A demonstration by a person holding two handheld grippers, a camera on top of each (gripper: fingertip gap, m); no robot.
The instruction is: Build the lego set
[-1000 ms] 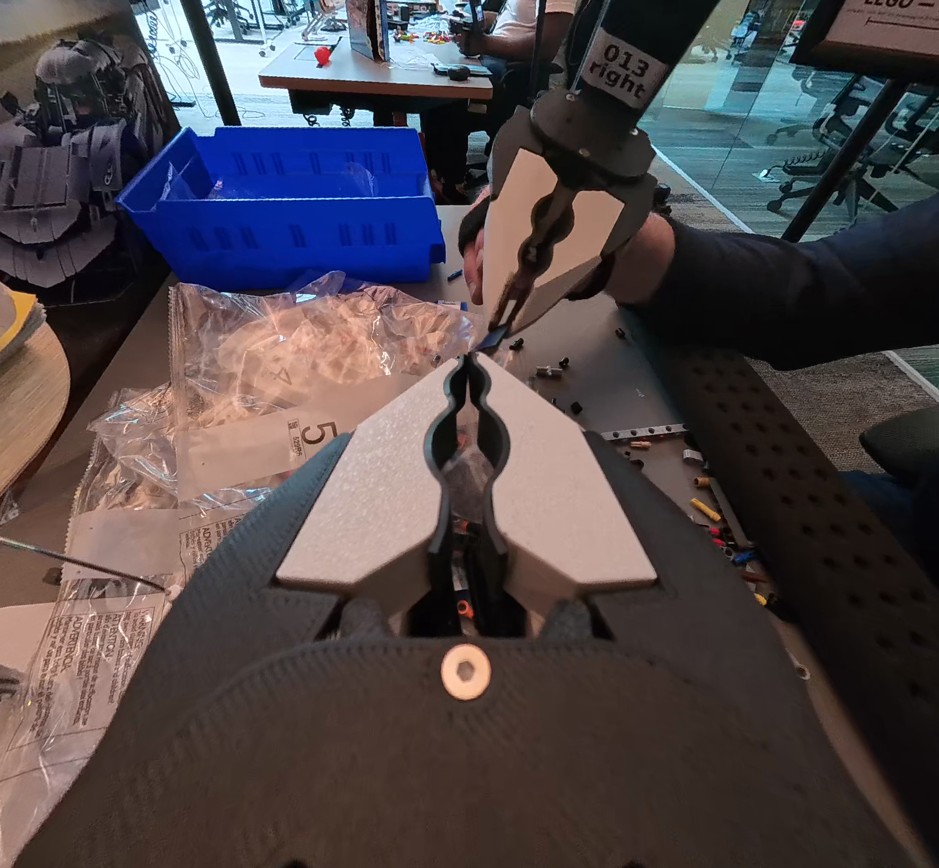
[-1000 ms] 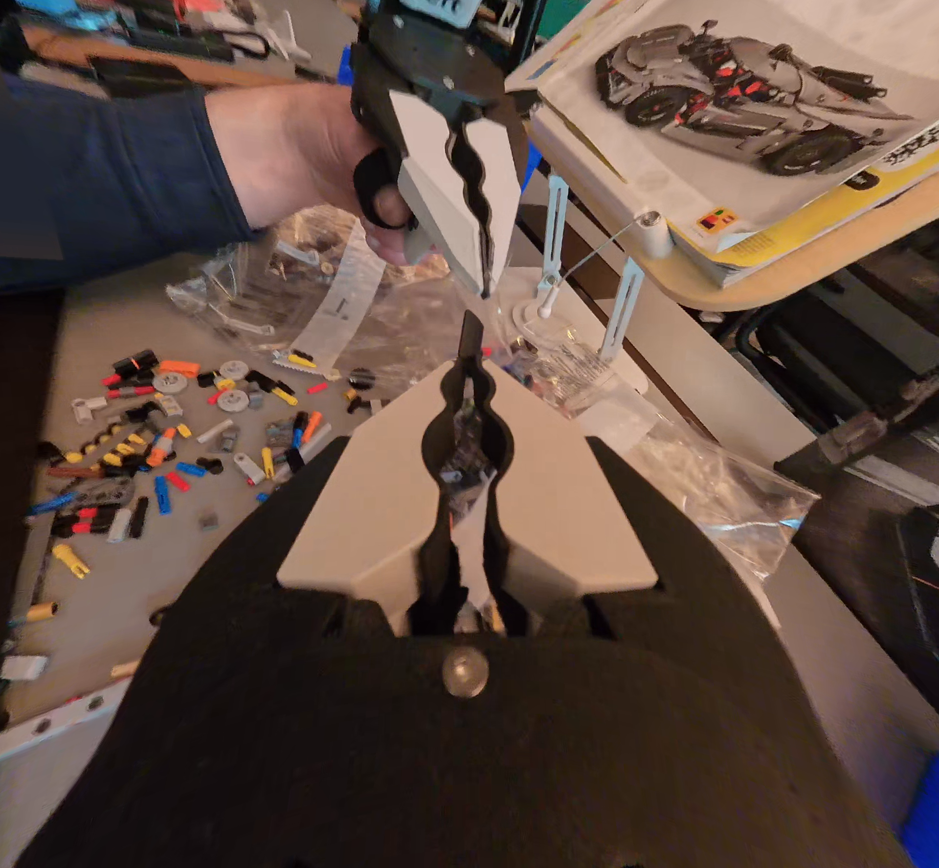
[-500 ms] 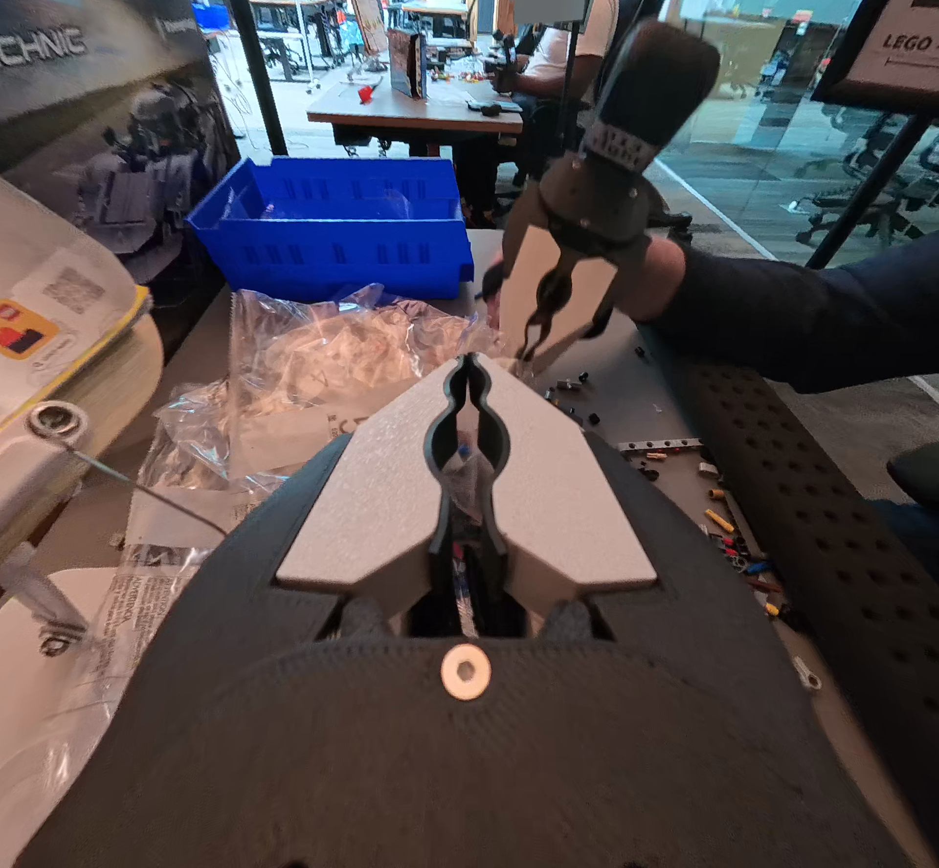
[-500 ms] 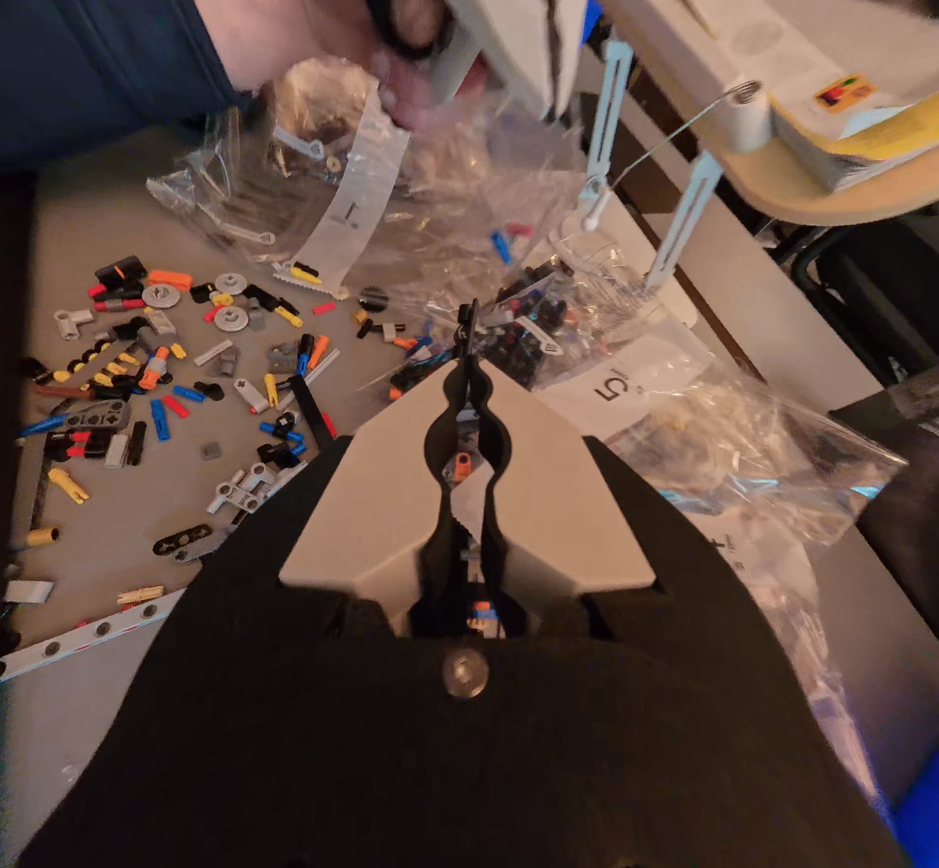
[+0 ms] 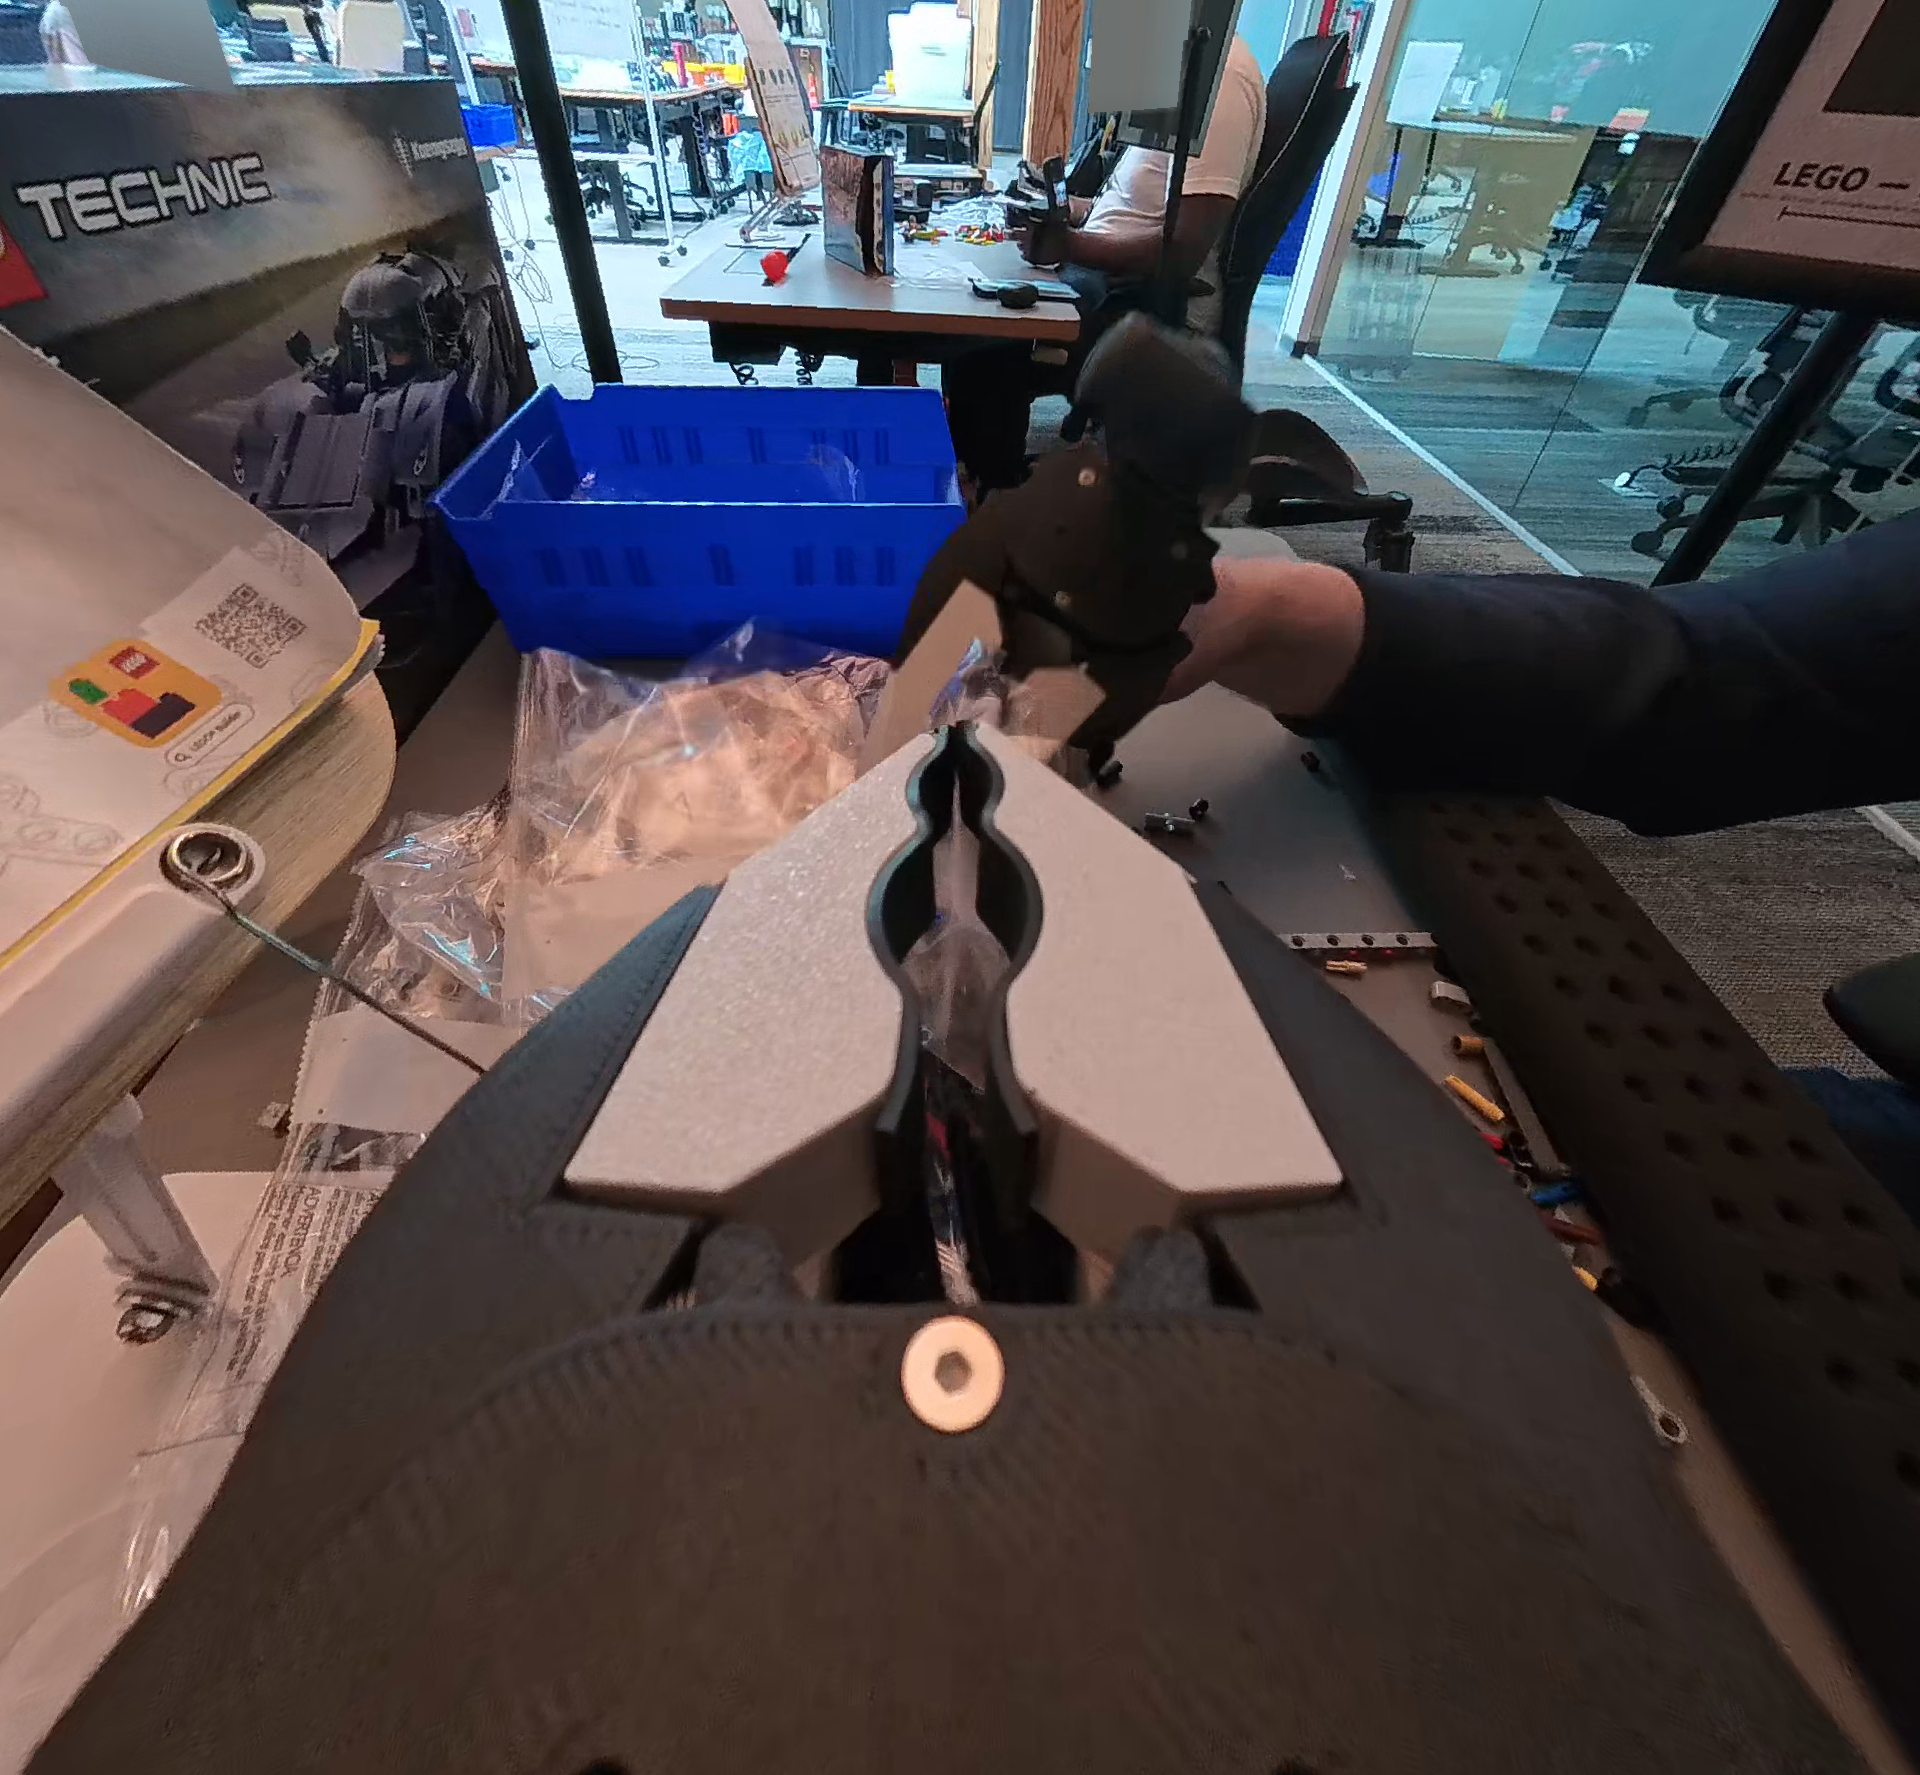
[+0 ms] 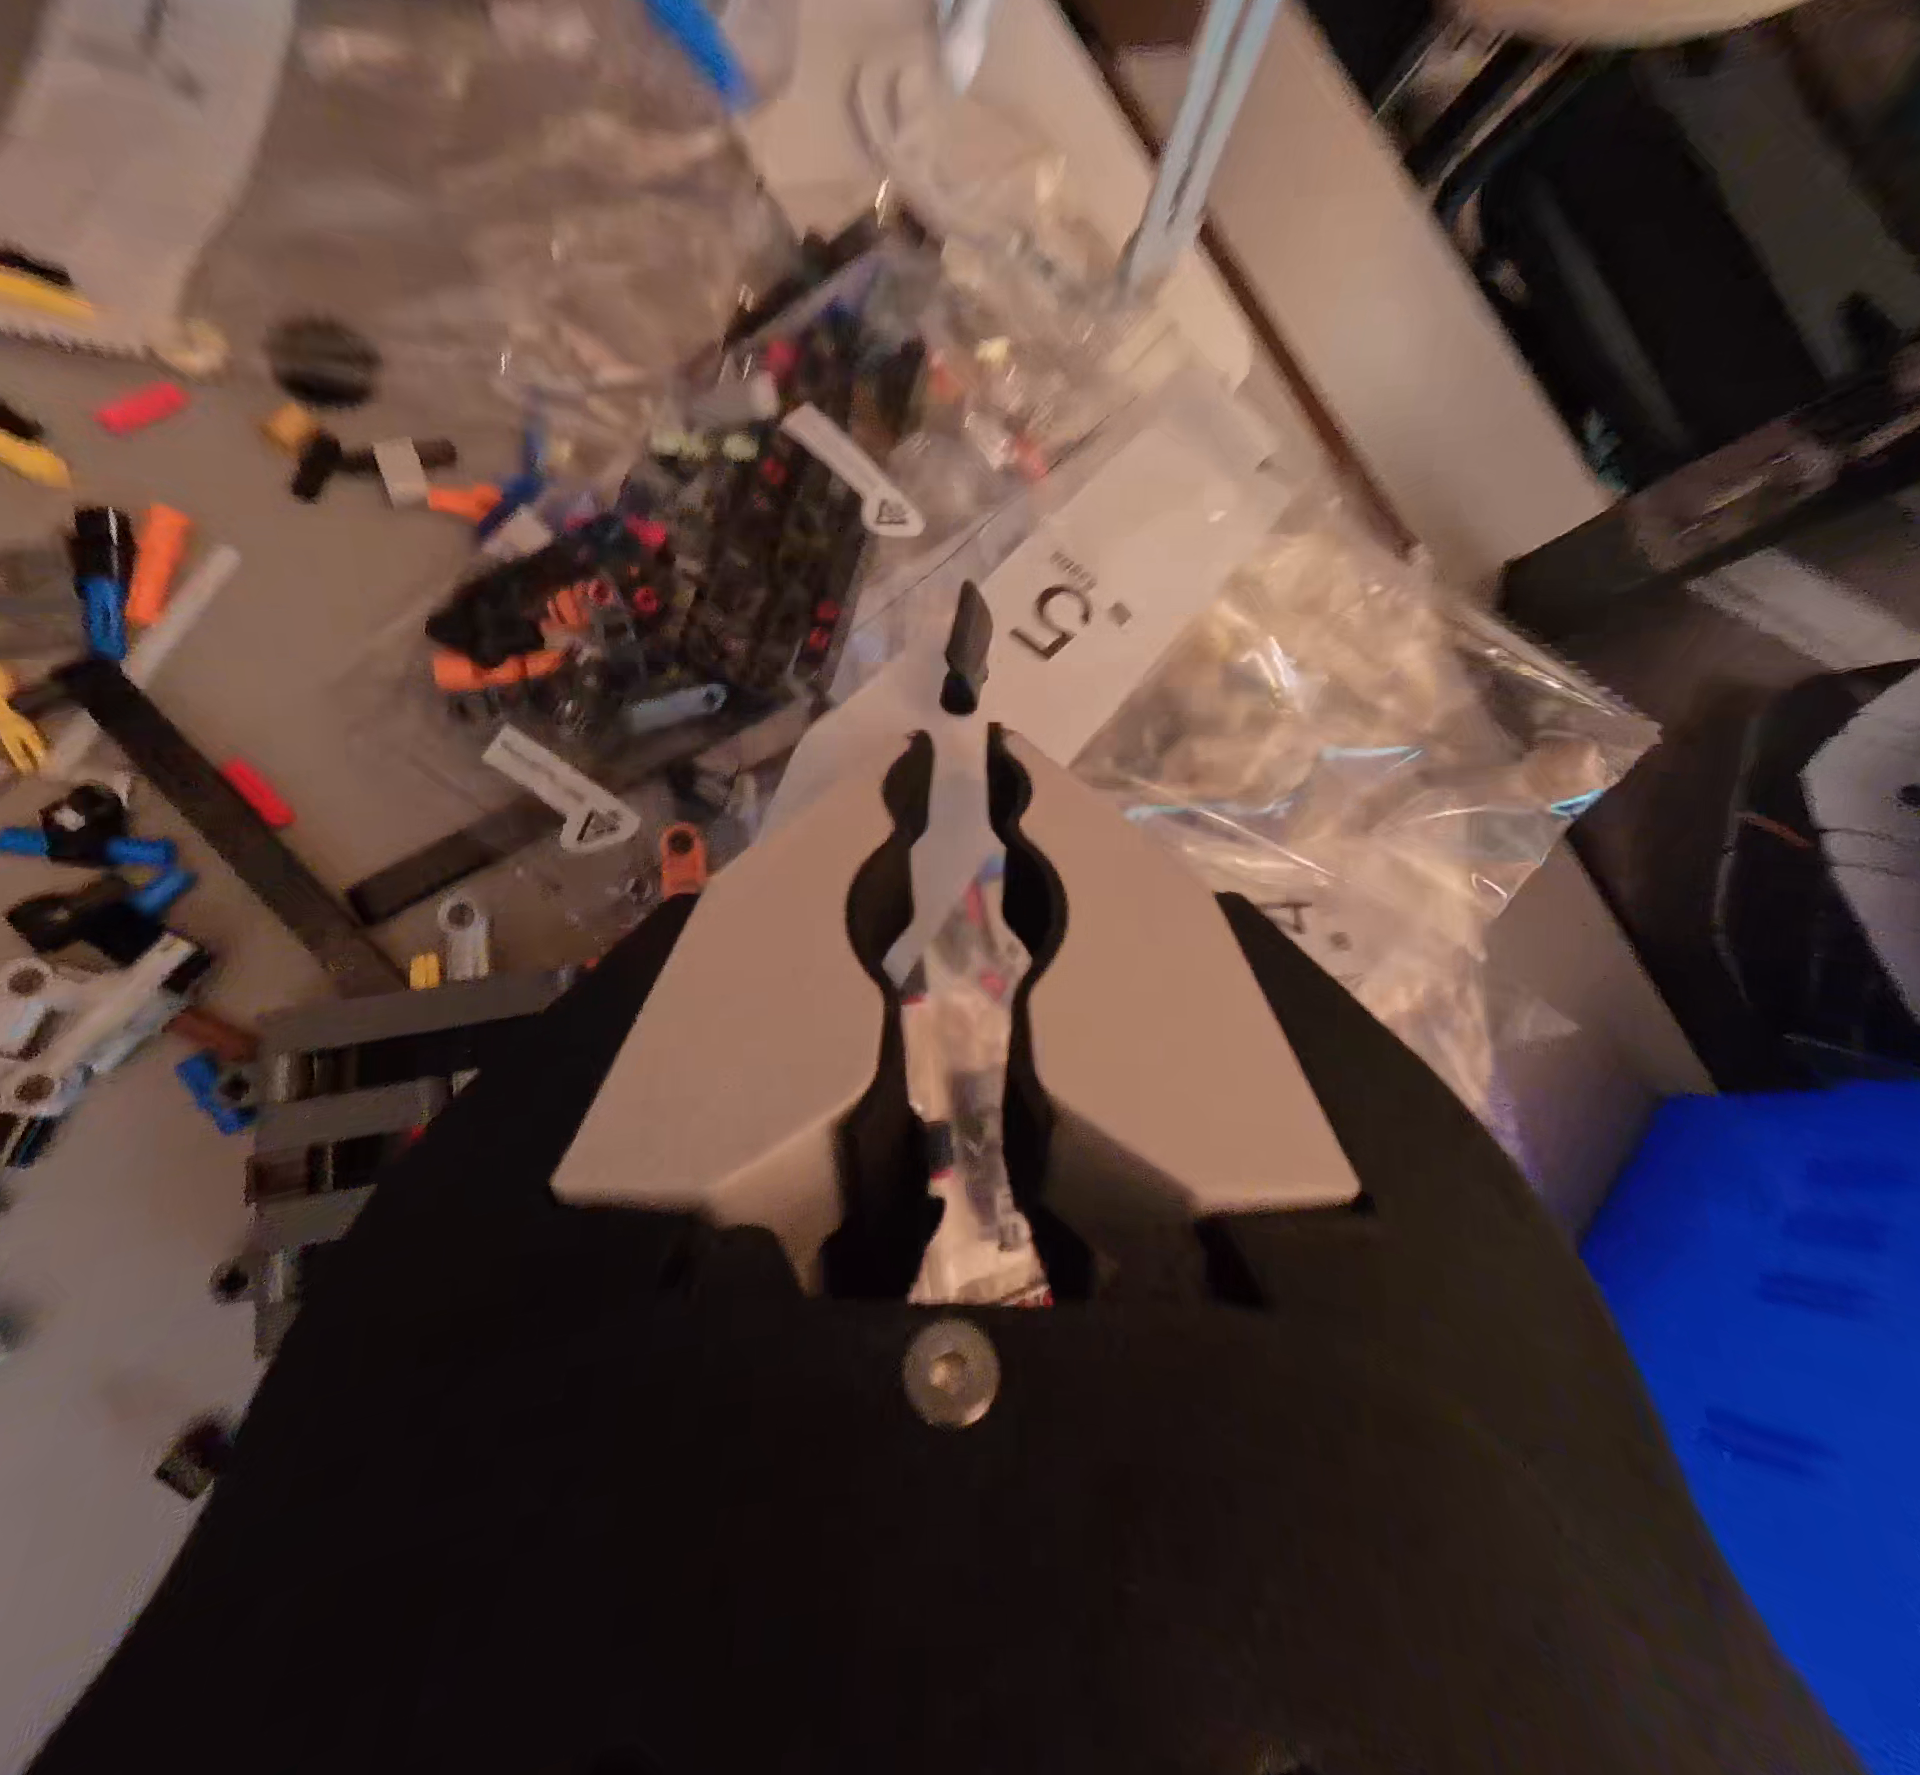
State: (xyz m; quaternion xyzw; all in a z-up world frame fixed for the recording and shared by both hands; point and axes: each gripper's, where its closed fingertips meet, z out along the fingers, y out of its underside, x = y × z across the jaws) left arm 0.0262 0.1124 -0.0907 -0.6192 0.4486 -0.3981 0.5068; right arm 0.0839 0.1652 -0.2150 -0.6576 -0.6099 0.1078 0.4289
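Left gripper [image 5: 956, 738] has its jaws pinched together on a bit of clear plastic bag [image 5: 961, 977], which you can see bunched up in the gap between the two grey fingers. In the left wrist view the right gripper [image 5: 992, 686] sits farther off over the pile of clear bags [image 5: 675, 769], held by a hand [image 5: 1262, 639] coming out of a dark blue sleeve [image 5: 1621, 676]. It's motion-blurred there.

From the right wrist view, the right gripper [image 6: 956, 738] has its jaws a little apart with nothing between them. A small dark lego piece [image 6: 966, 645] sits just past the tips, not gripped; can't tell if it's in the air or lying on the bags. Right beyond it is a bag with a white numbered label [image 6: 1081, 624], and to the left of that a clear bag stuffed with black, red and orange parts [image 6: 717, 582].

Loose lego pieces [image 6: 125, 582] are scattered all over the grey table [image 6: 312, 645] on the left side: blue pins, orange bits, a long black beam [image 6: 218, 800].

A blue plastic bin [image 5: 707, 520] stands behind the bags, the set's box [image 5: 260, 271] is propped up to its left, and an instruction booklet [image 5: 135, 645] rests on a wooden stand [image 5: 301, 811].
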